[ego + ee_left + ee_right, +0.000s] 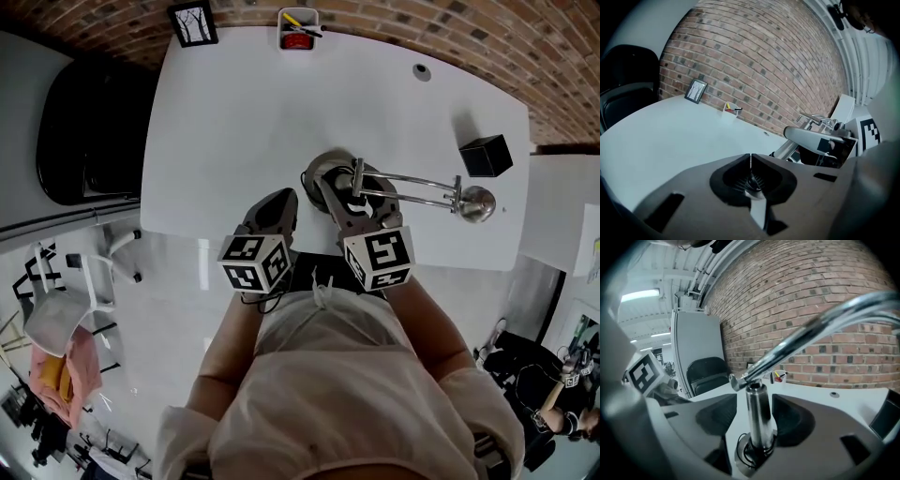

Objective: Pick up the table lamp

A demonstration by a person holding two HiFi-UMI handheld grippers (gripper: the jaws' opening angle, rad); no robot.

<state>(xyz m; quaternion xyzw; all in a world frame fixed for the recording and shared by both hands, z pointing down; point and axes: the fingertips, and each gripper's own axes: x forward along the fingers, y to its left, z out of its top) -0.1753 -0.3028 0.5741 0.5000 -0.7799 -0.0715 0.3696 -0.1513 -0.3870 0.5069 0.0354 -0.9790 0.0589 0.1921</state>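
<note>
Lamp near table front edge, 12 o'clock from person. Right gripper spread, post between jaws, unpinched. Left gripper pressed together, empty, at lamp's 9 o'clock. Risk: slick post slips; arm reaching 3 o'clock tilts lamp.

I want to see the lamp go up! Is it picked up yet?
Not yet. Done: the right gripper has its open jaws either side of the post of the table lamp. In hand: nothing squeezed; the left gripper is shut, empty. Left: grip the post, lift the lamp off the table.
</note>
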